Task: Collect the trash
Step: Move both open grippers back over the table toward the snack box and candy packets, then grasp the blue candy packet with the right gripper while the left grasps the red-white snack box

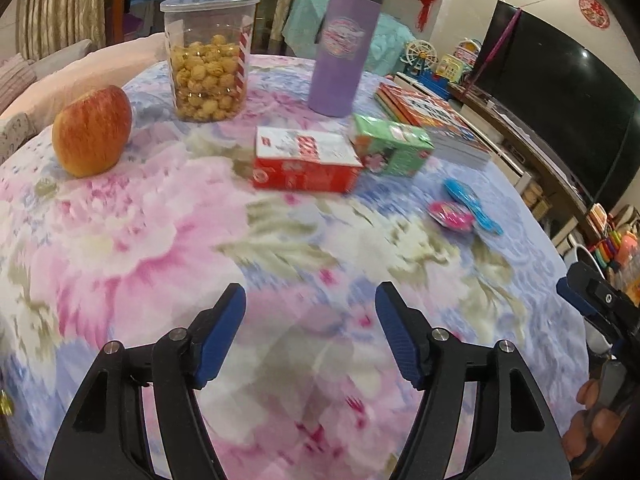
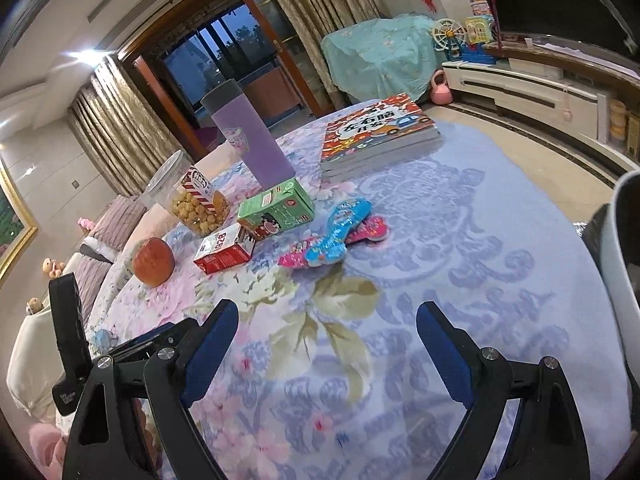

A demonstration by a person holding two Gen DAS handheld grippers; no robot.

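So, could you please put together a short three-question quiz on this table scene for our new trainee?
1. True or false: the left gripper is shut on the apple.
2. Which lies nearest the blue wrapper? A) pink wrapper B) popcorn jar C) books
3. Fill in: the purple tumbler stands ____, behind the green carton and red carton.

Key: 1 false, both grippers, the right gripper too, are open and empty; 2 A; 3 upright.

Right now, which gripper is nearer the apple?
Left. The left gripper hovers open with the apple ahead to its left; the right gripper sits farther off, at the table's opposite side.
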